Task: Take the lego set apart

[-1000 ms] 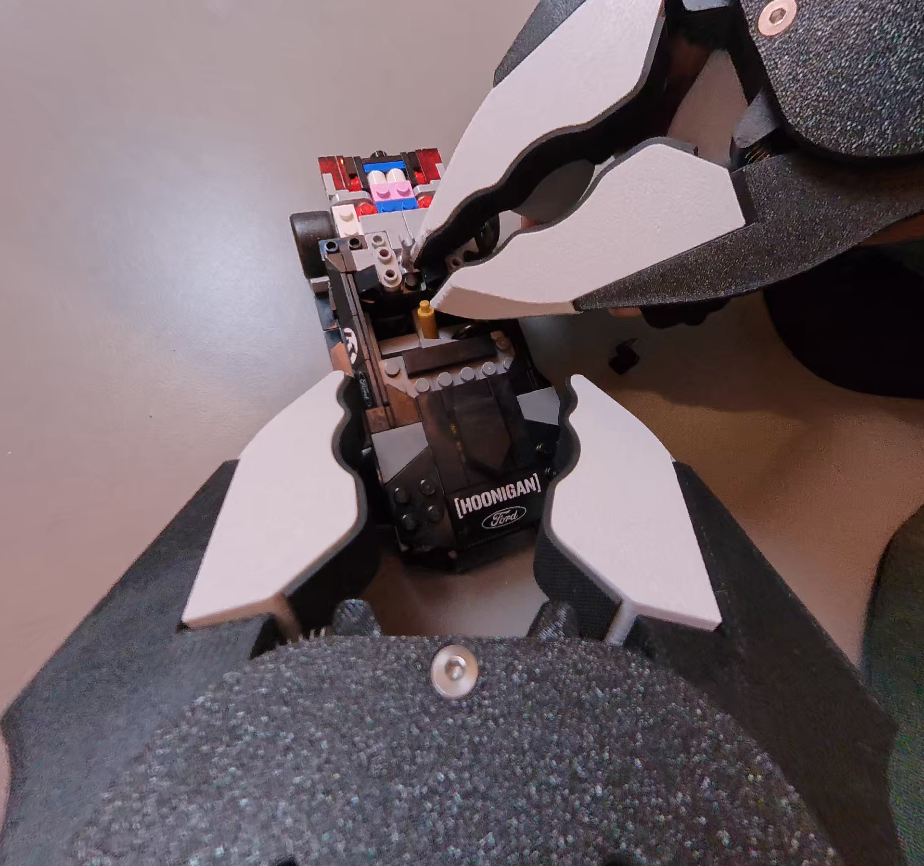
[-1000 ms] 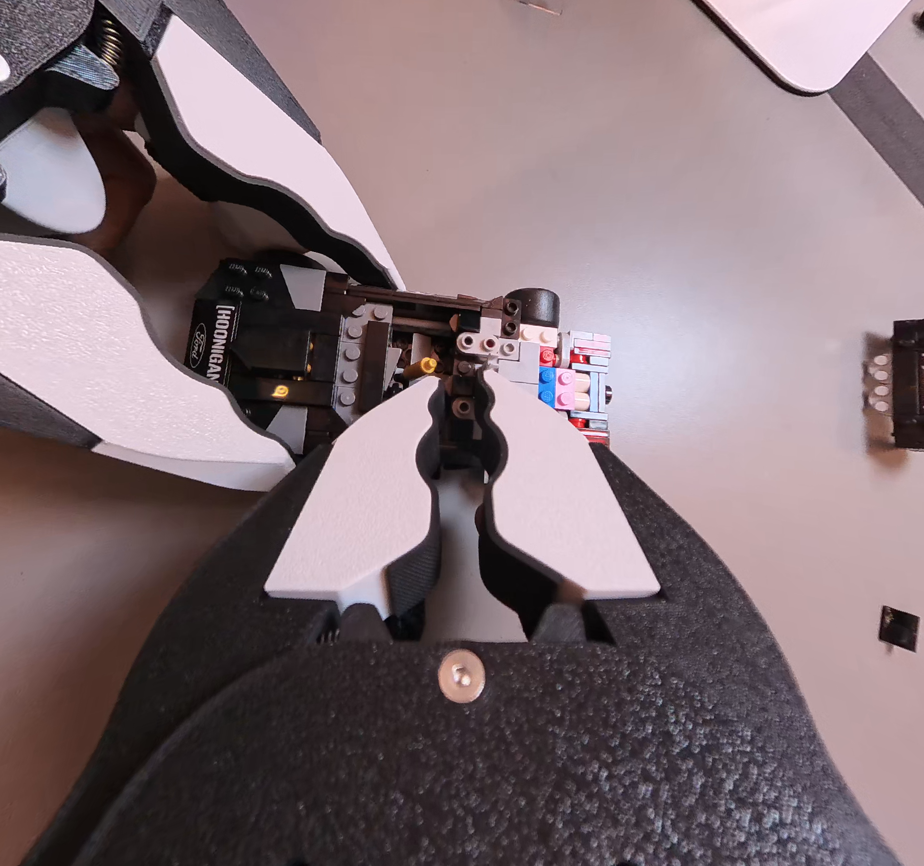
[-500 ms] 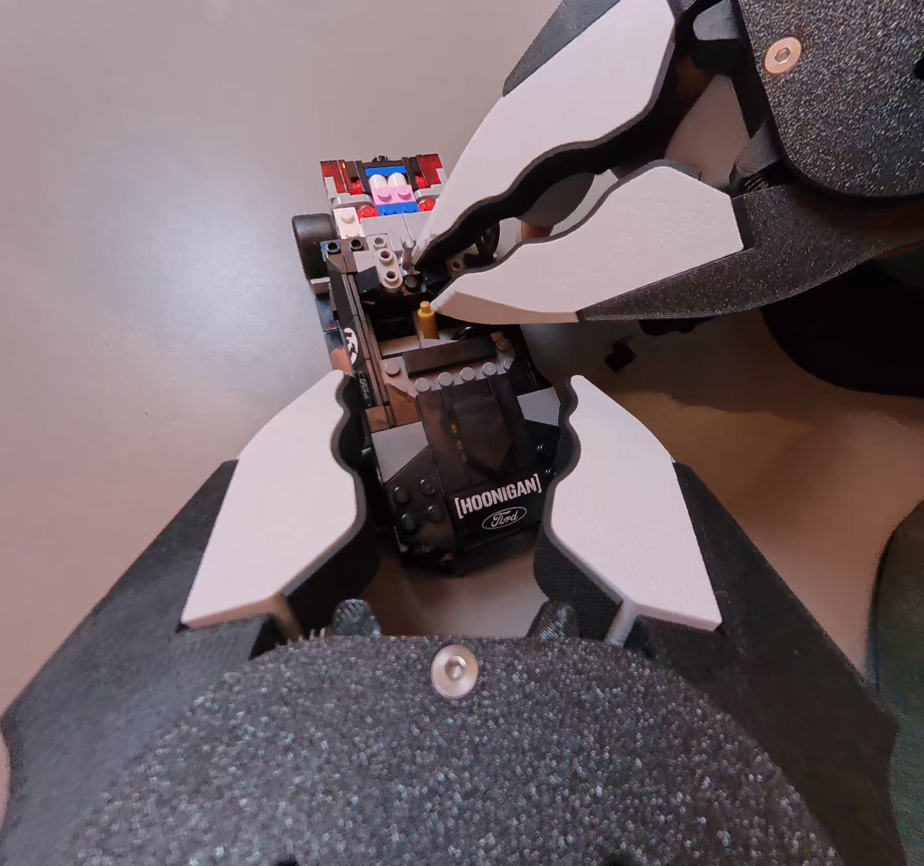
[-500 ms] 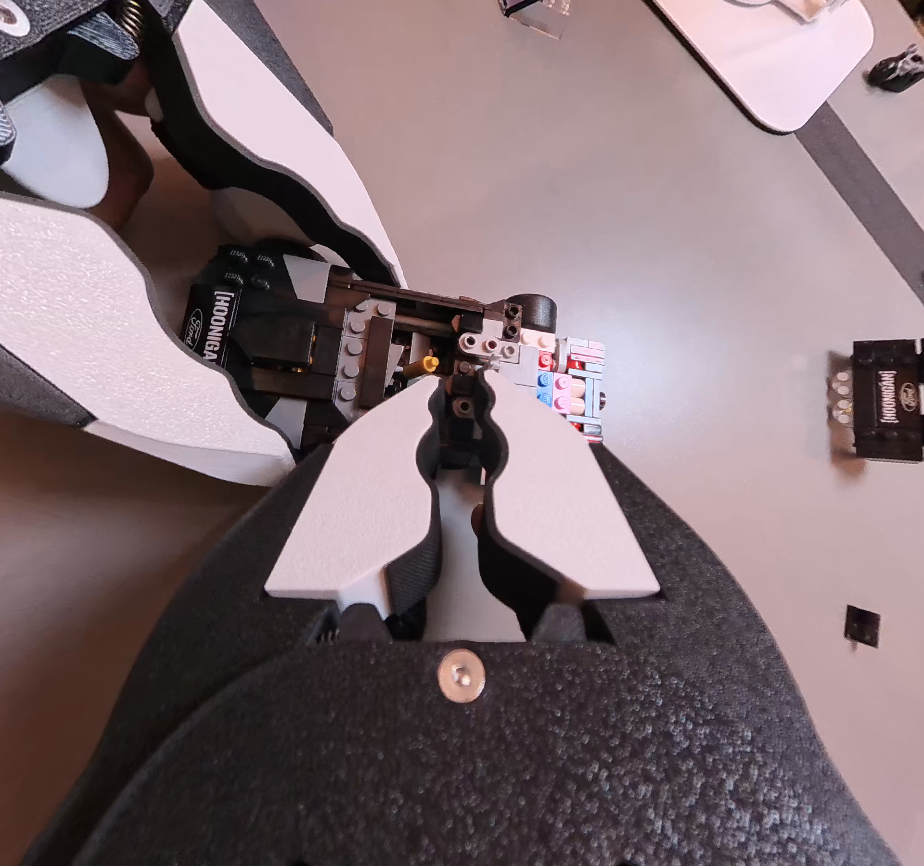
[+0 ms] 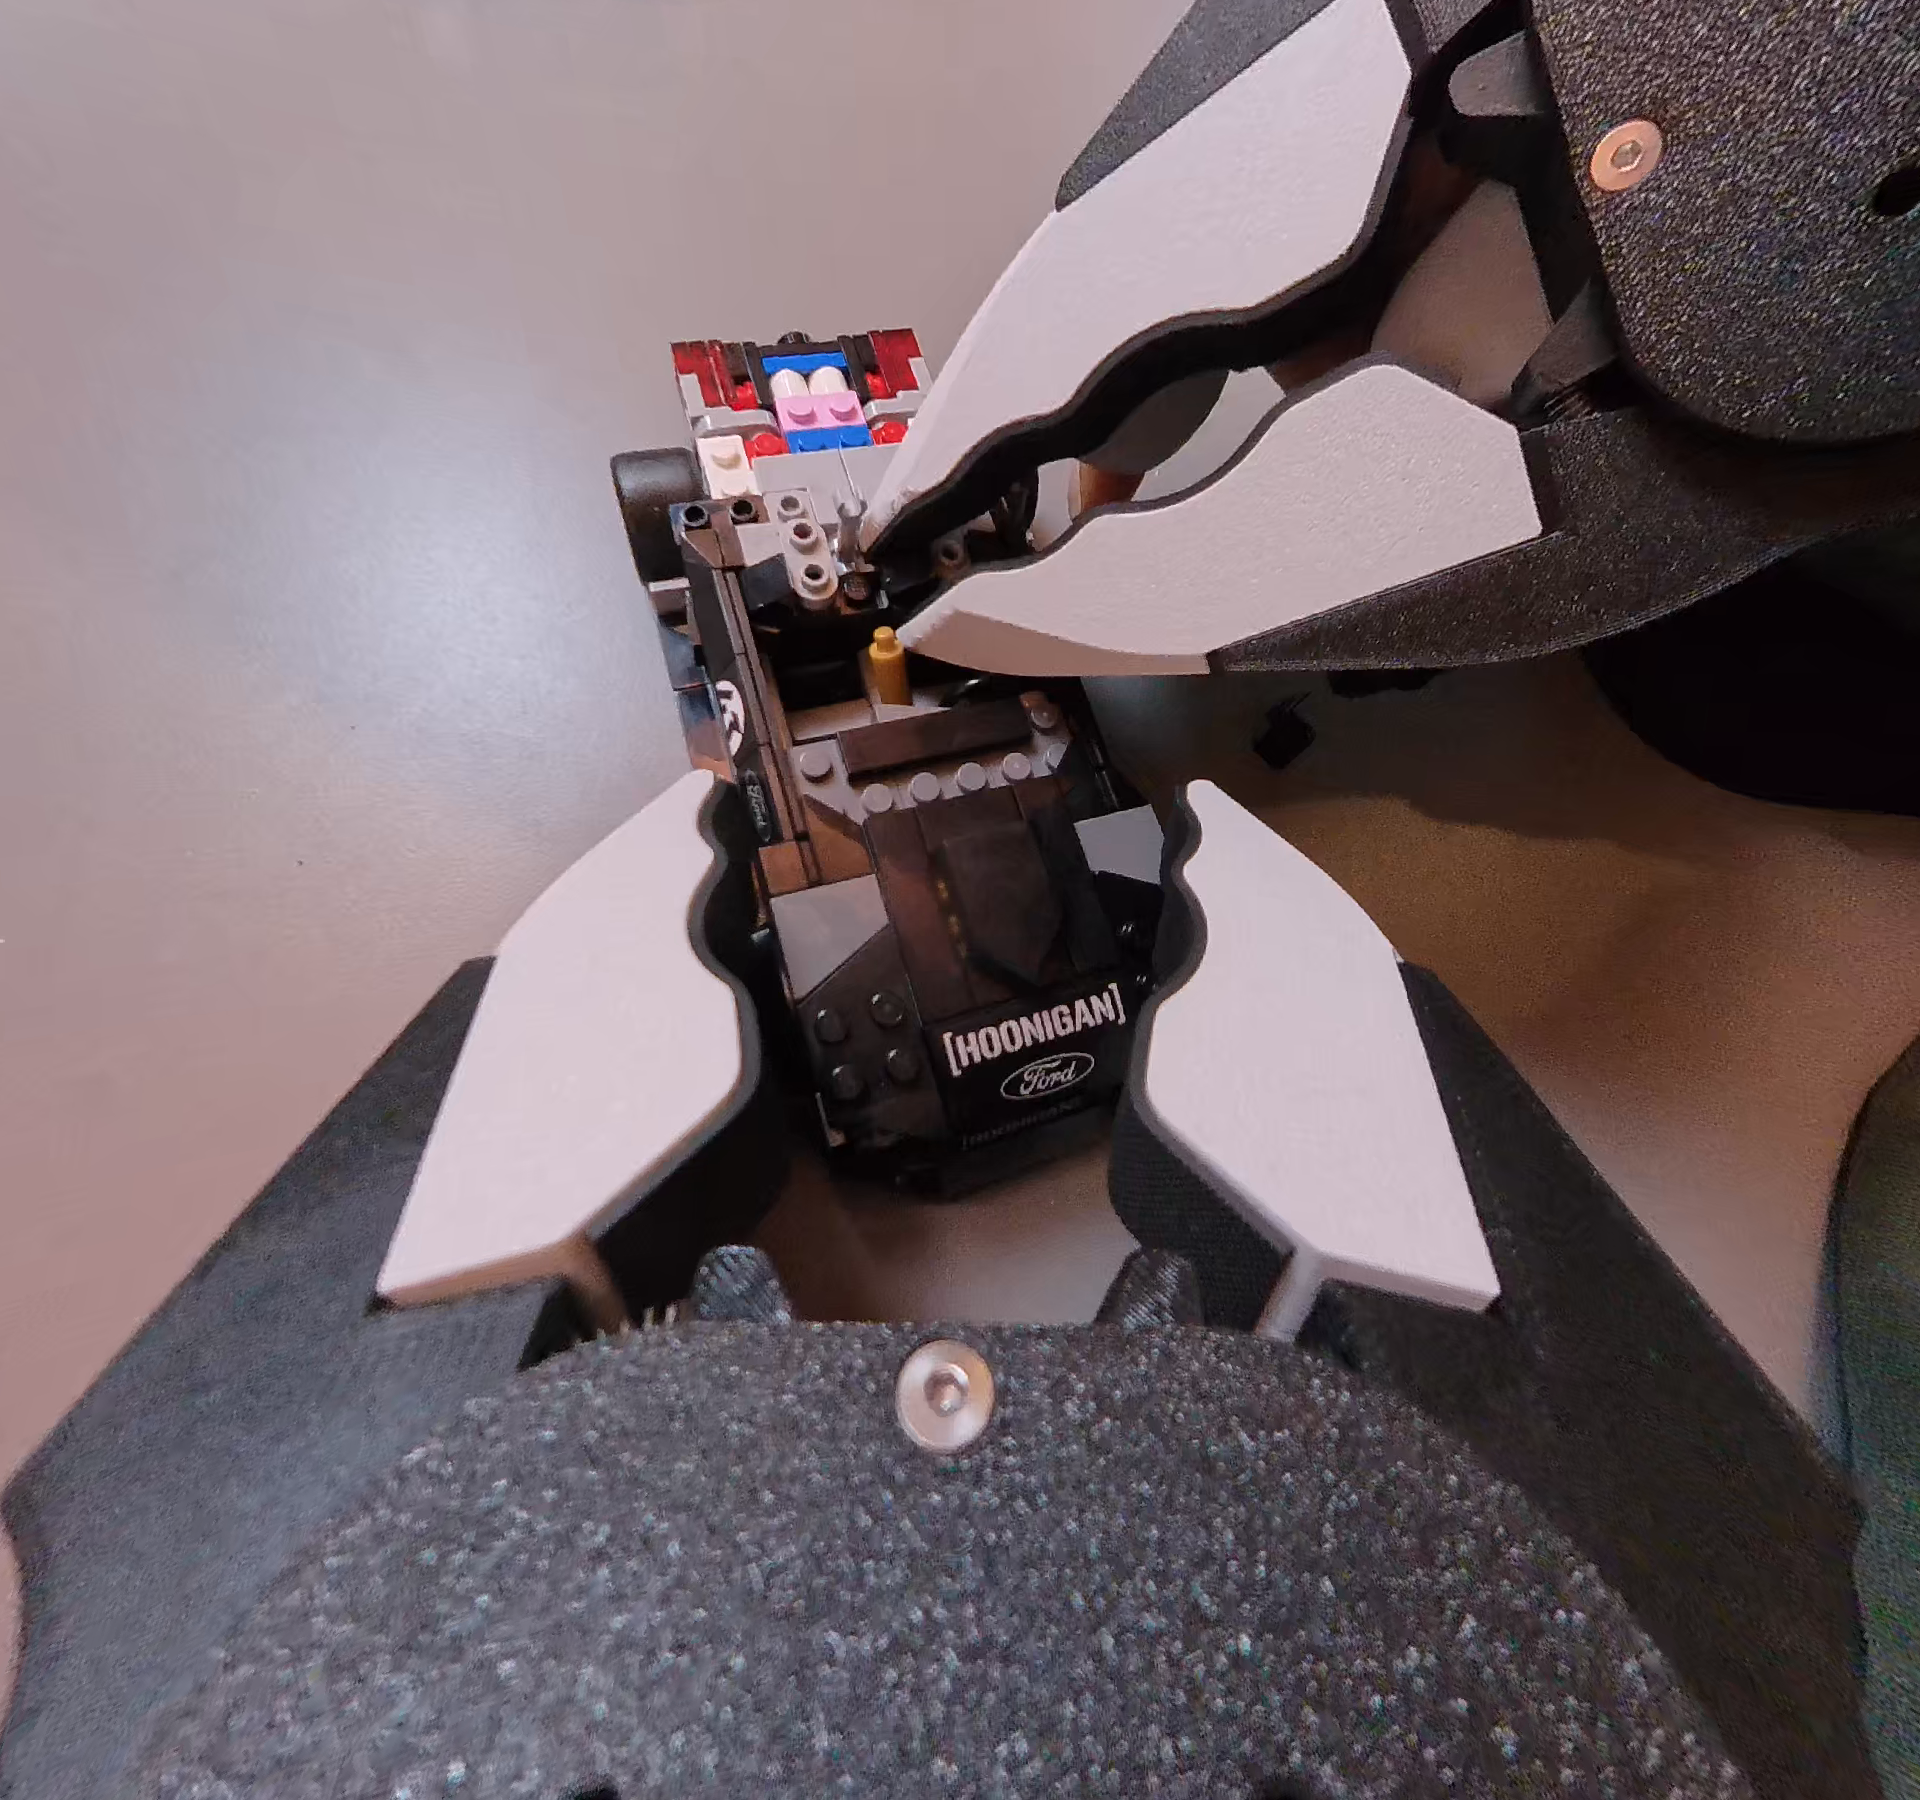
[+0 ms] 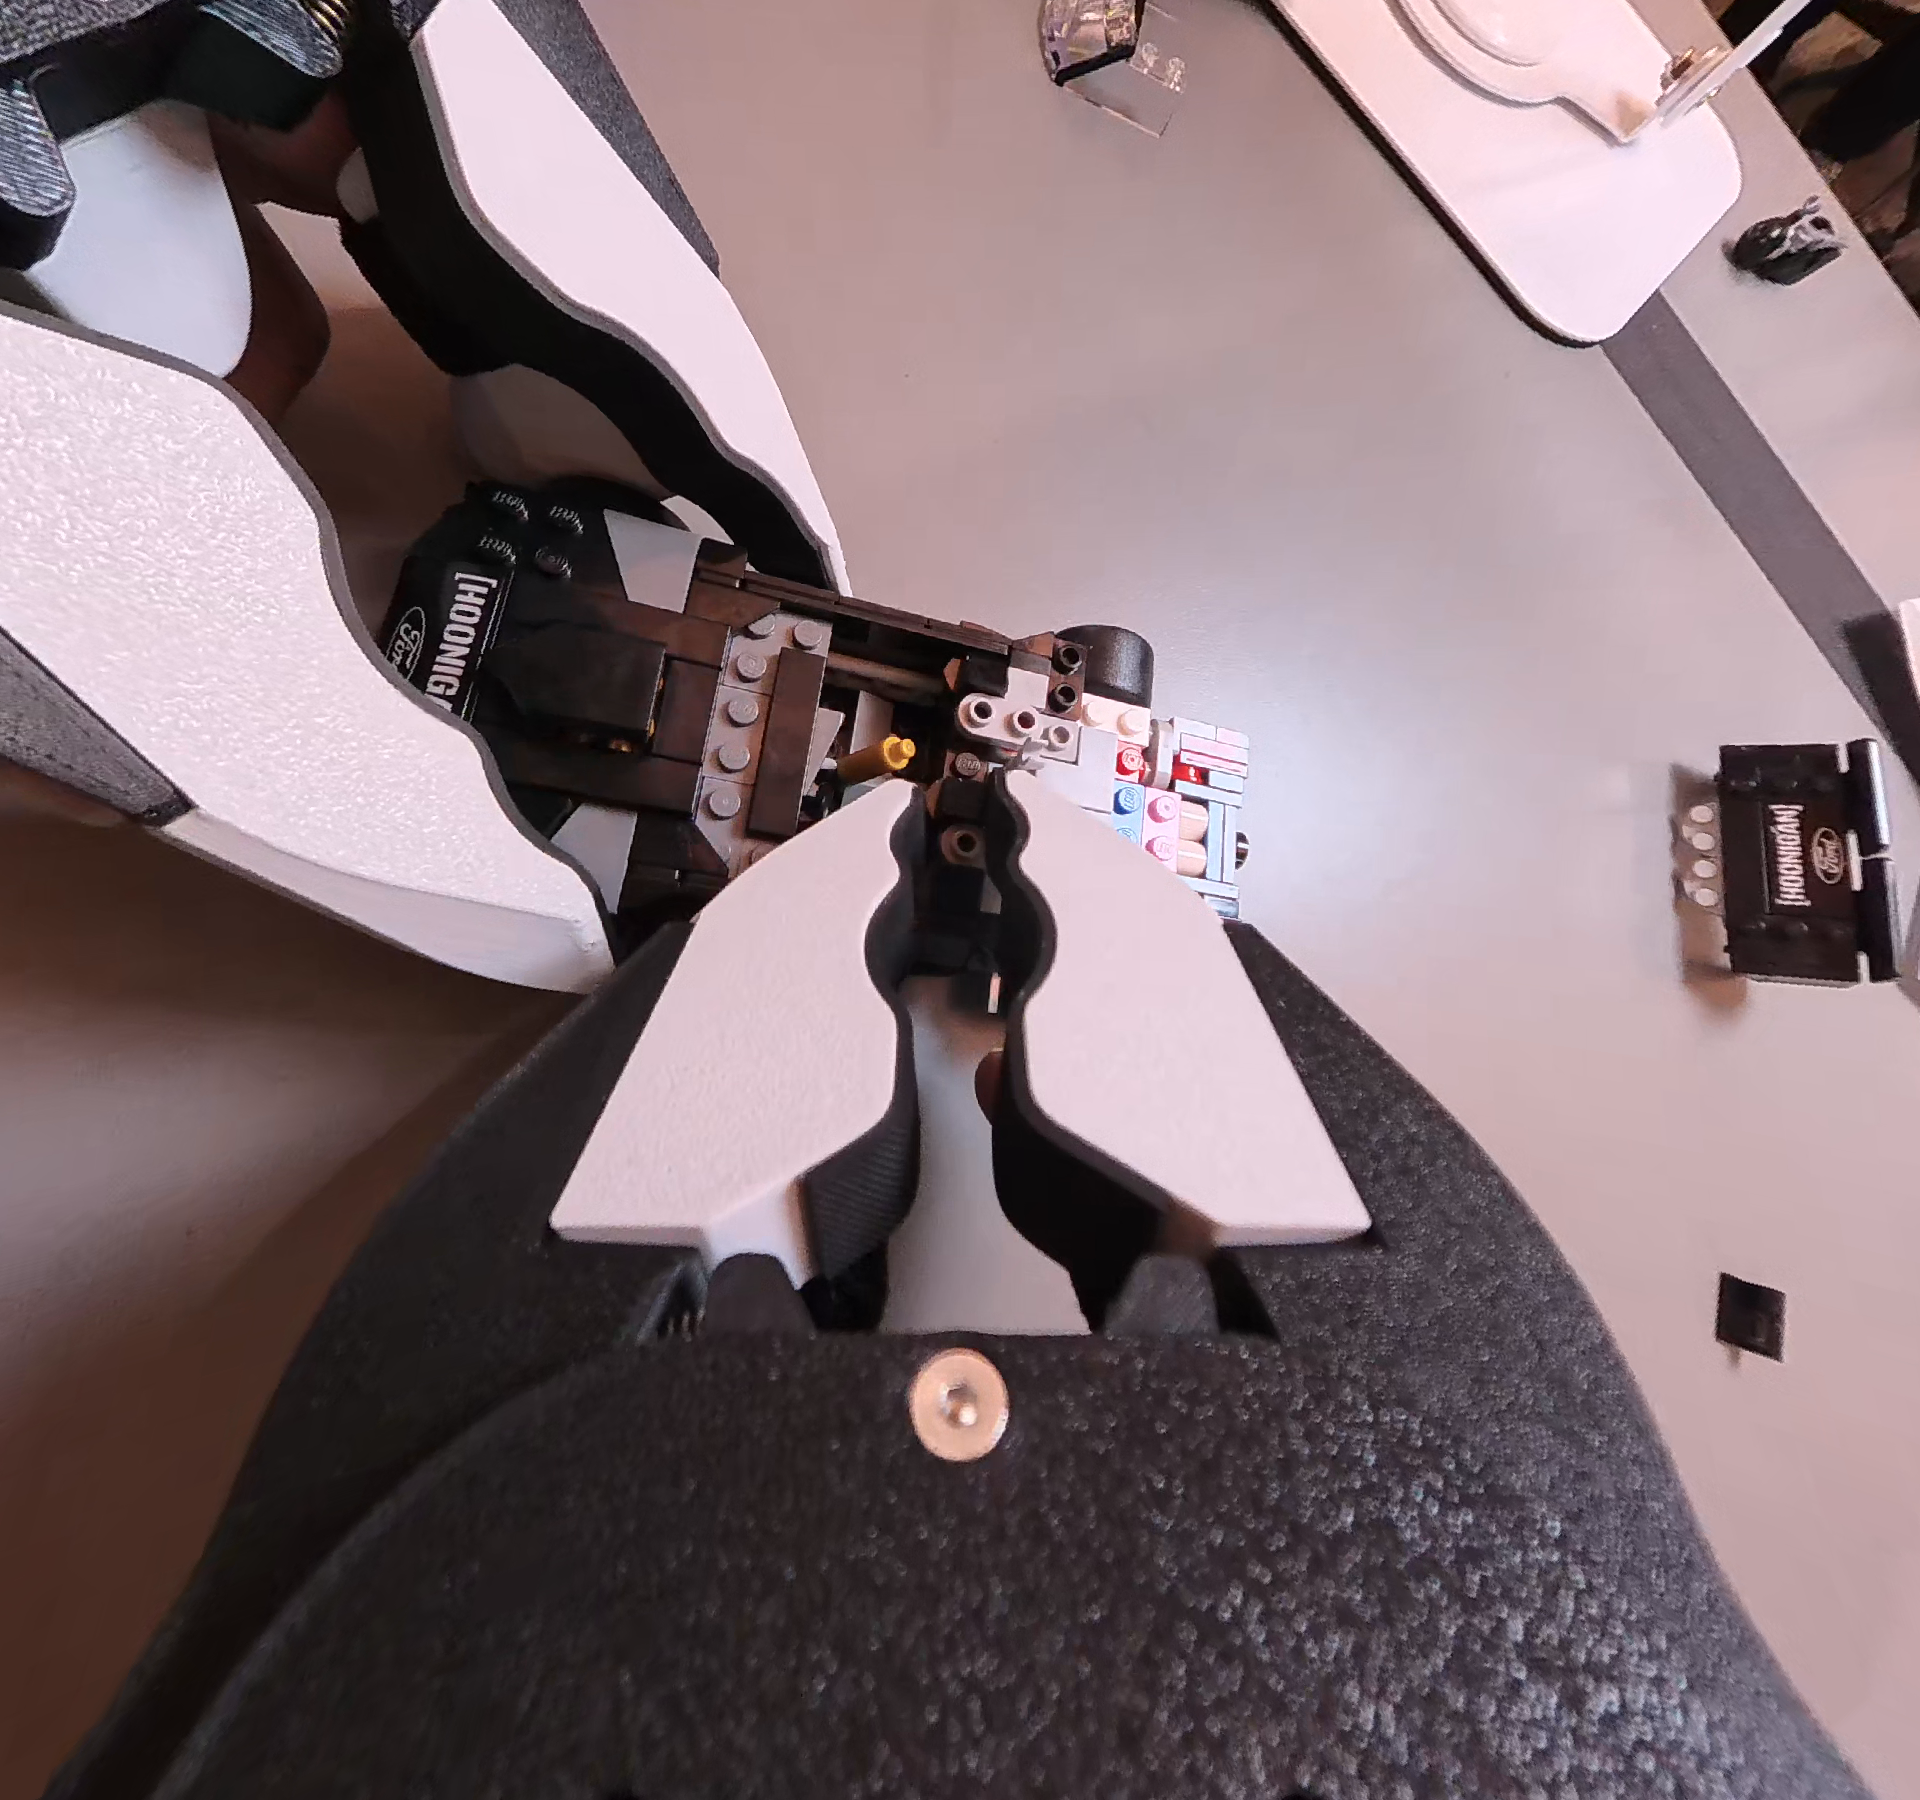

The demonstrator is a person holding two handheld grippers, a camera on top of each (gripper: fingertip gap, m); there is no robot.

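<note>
Loose black panel (image 6: 1808, 872) nearer vs. before; both hand-held grippers clamped on lego car (image 5: 935, 877): left (image 5: 951, 846) w/ front, right (image 6: 961, 794) mid.

The lego car (image 6: 790, 722) lies on the counter (image 6: 1247, 462); the left tool (image 6: 707, 732) straddles its end at 9 o'clock in the right wrist view; the right tool (image 6: 961, 800) meets its middle from 6 o'clock; a loose plate assembly (image 6: 1797, 867) lies well apart at 3 o'clock; a small tile (image 6: 1751, 1314) at 4 o'clock; a clear piece (image 6: 1117, 25) at 12 o'clock.
</note>
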